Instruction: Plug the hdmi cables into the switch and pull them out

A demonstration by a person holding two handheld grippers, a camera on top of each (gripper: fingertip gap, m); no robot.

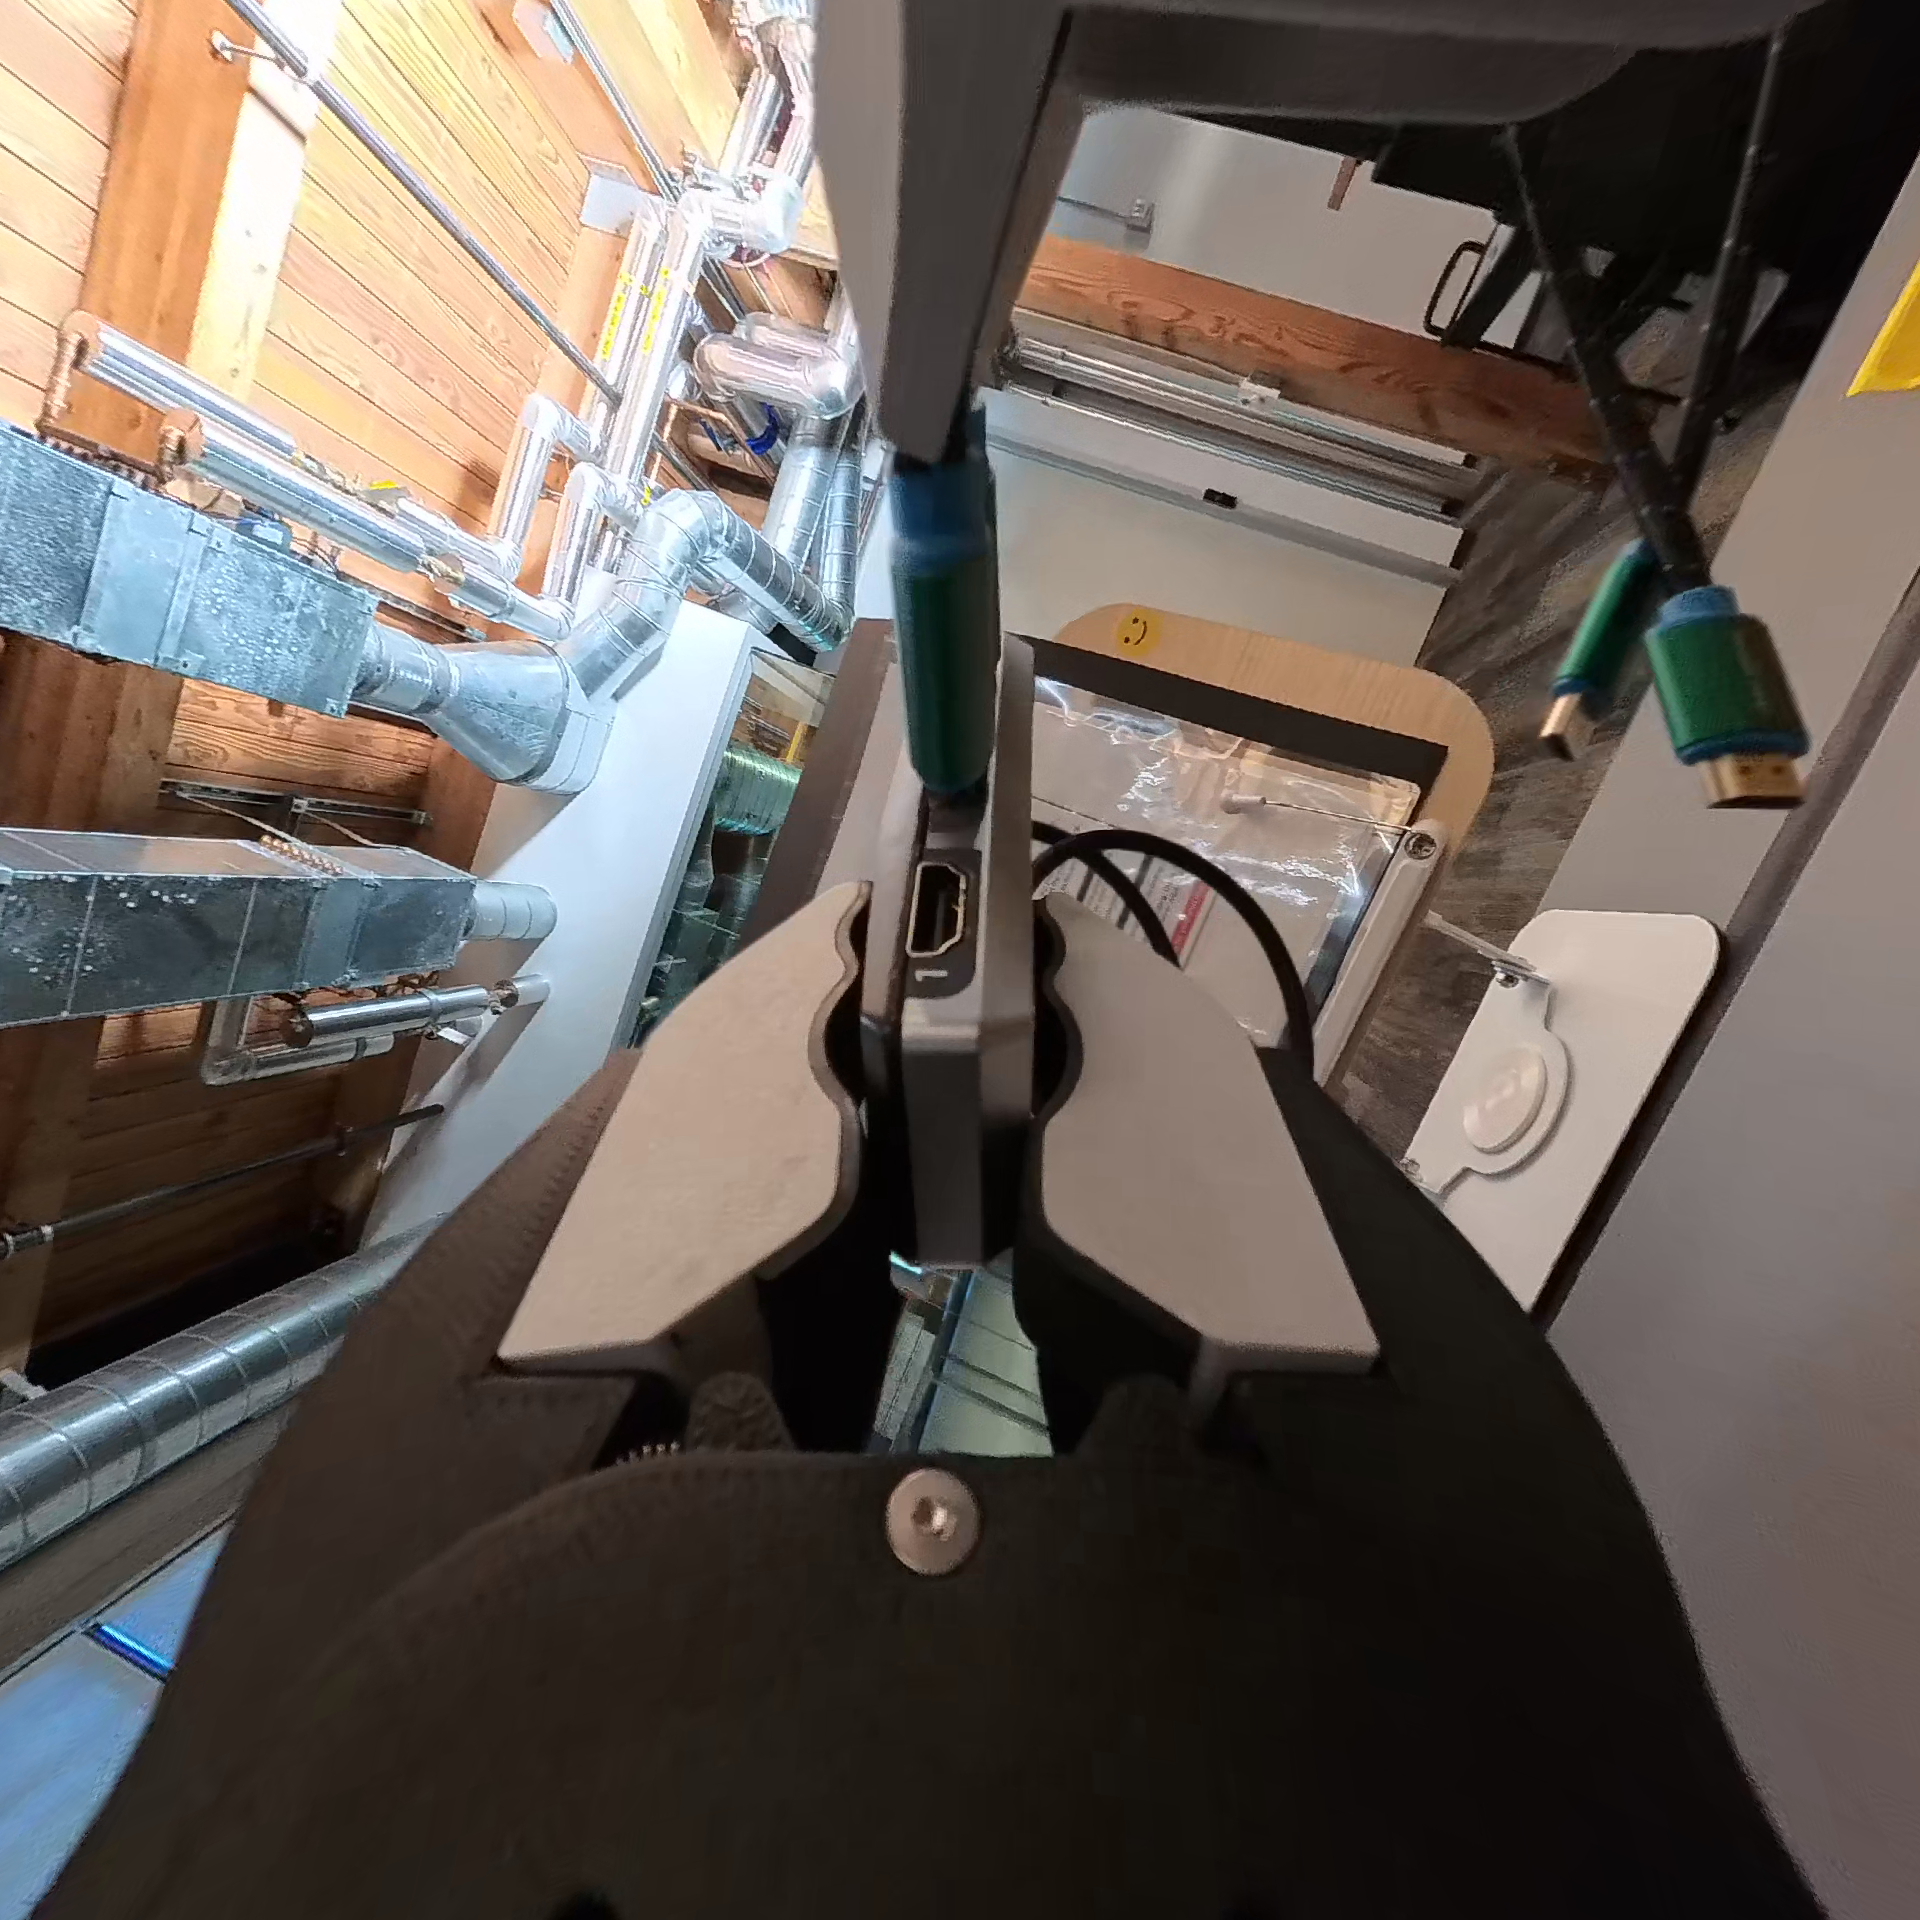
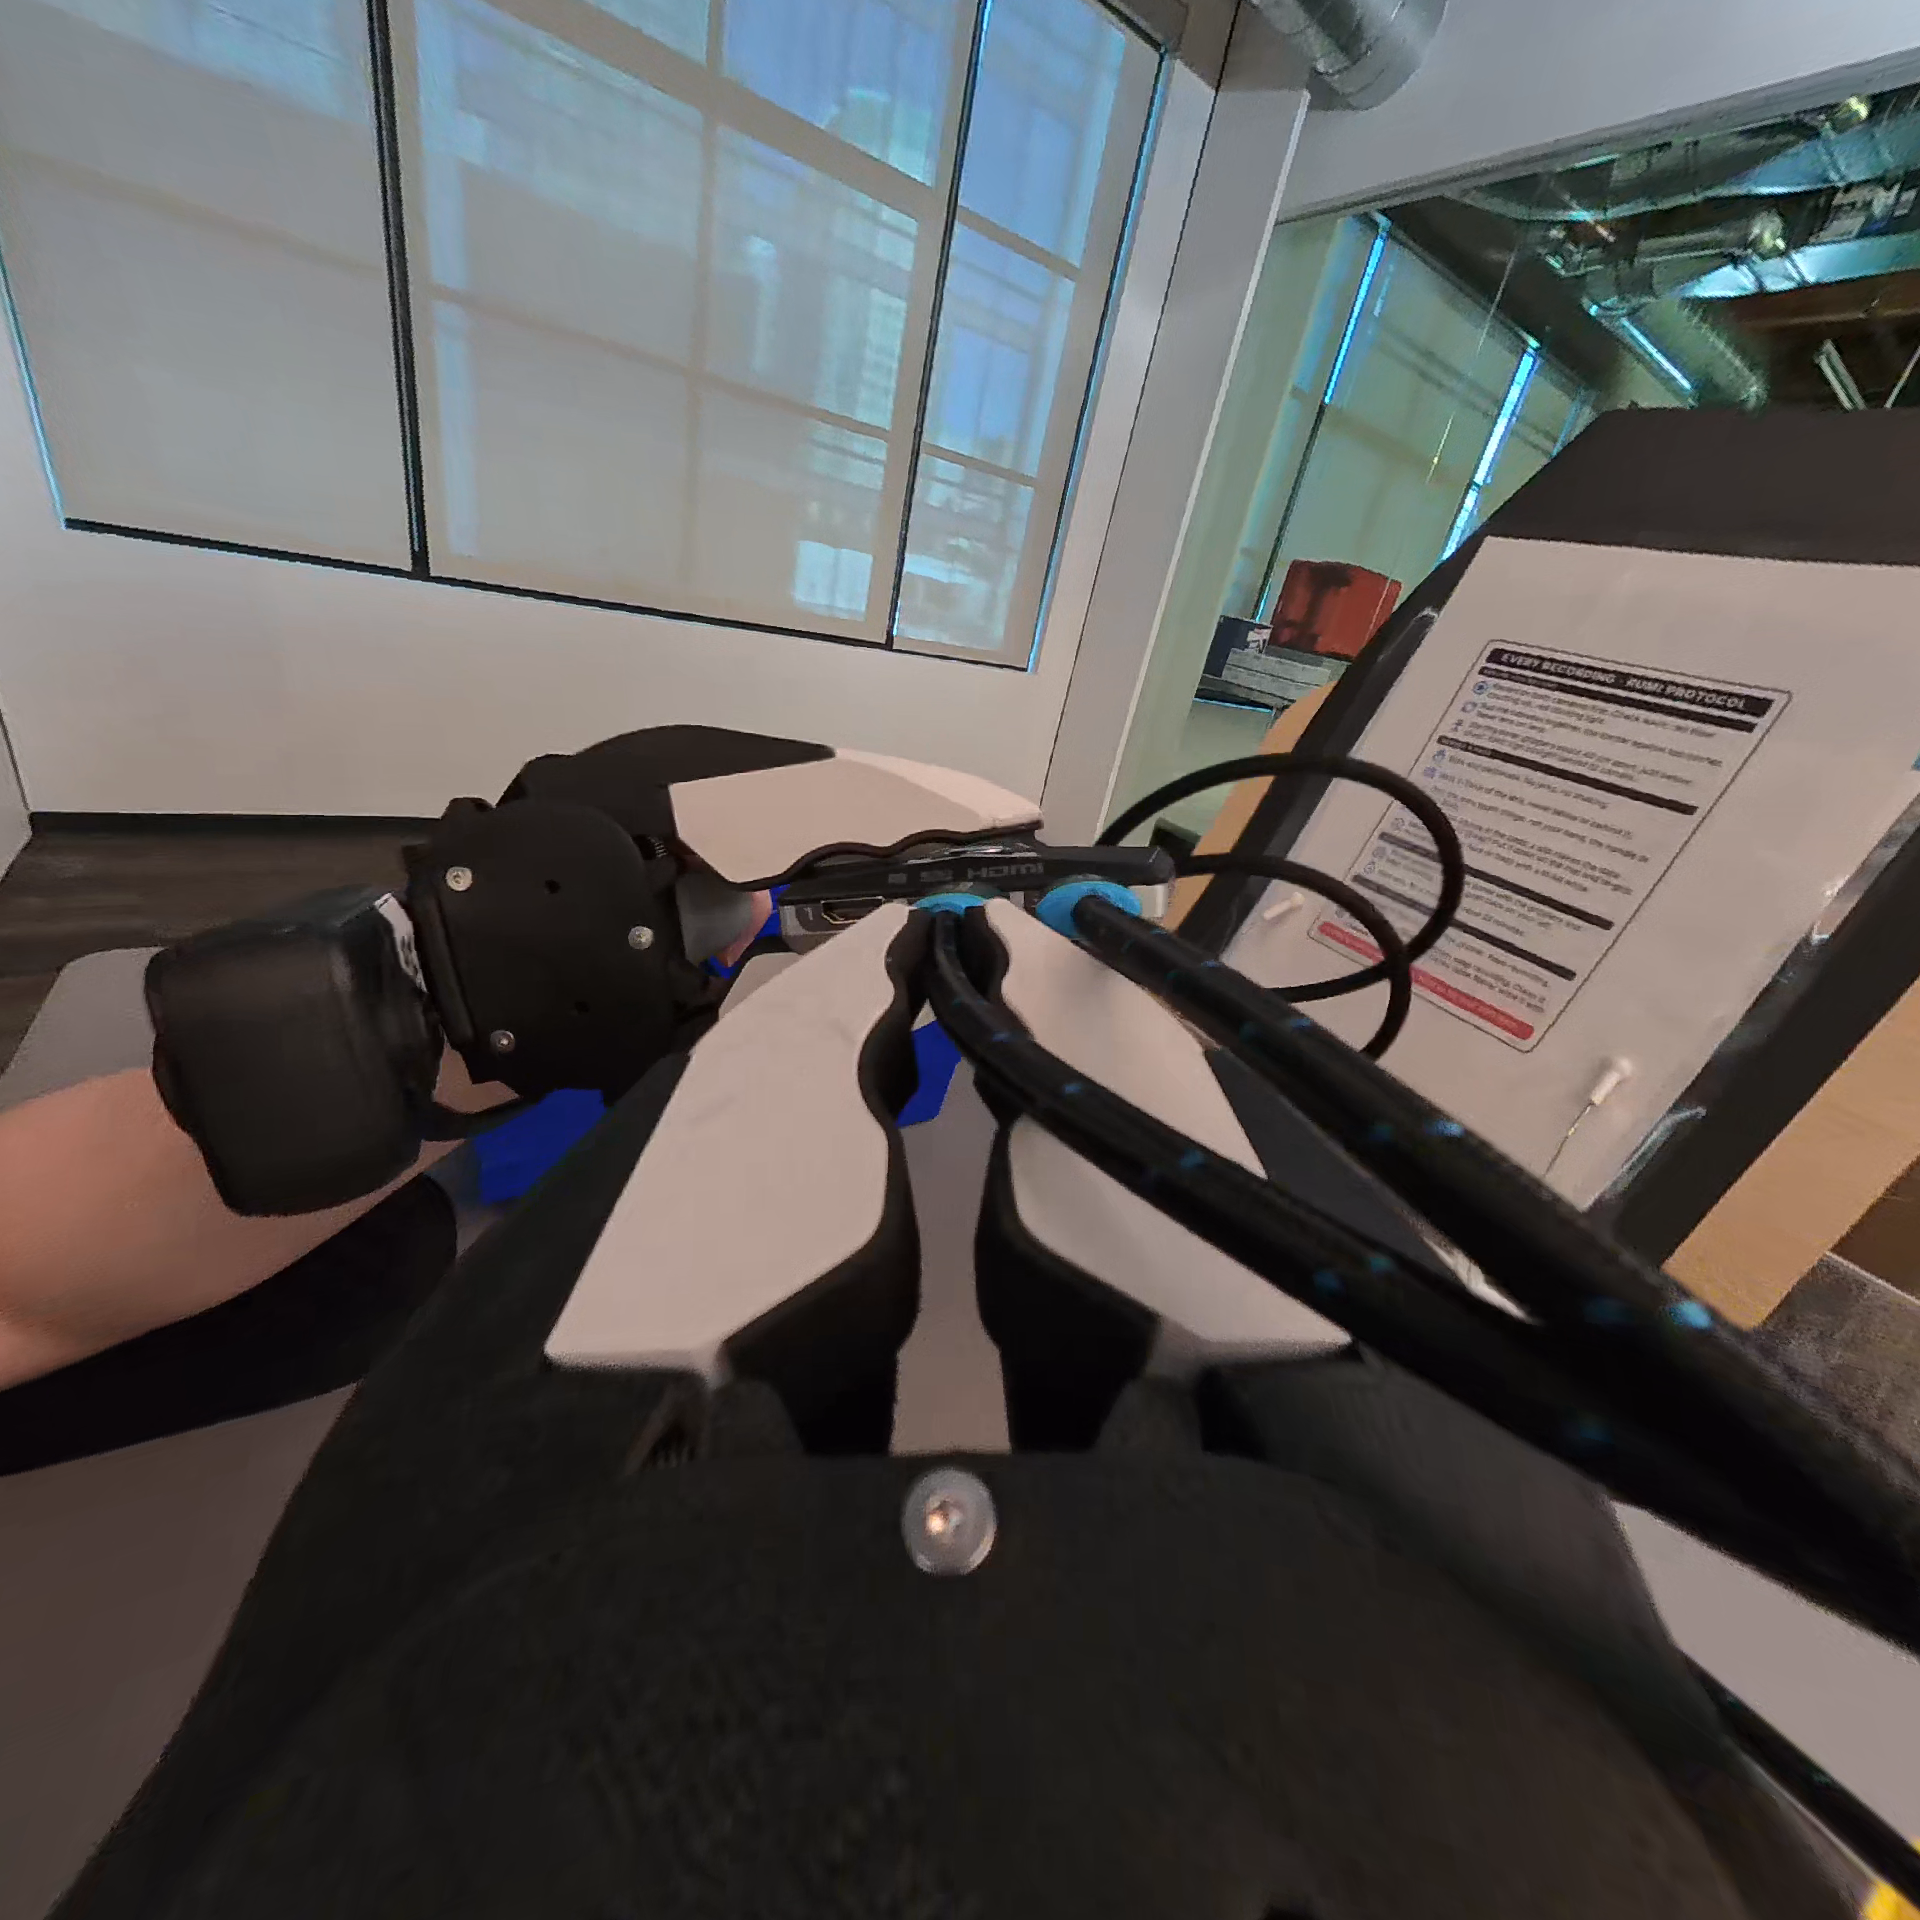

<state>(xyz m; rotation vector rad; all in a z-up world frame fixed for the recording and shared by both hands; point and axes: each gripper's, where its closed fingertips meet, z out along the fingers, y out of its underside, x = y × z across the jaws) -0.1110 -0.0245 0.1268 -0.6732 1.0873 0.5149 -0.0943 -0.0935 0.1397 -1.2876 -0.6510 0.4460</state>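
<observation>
Left gripper (image 1: 951, 1023): jaws clamped on switch (image 1: 951, 1101), held in air.
Right gripper (image 2: 948, 920): jaws pinched narrow on middle plug (image 1: 940, 644), seated in port.
2nd cable (image 2: 1299, 1049): plugged alongside.
1 port (image 1: 938, 912): empty.
Spare plugs (image 1: 1725, 717): dangling, far.
Step, judged: seating or extracting middle plug.
Next: straight push or pull along port axis, switch braced.

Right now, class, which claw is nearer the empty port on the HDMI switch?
Left. The left claw is shut on the switch, its fingertips flanking the empty port. The right claw grips a green plug in the neighbouring port.
</observation>
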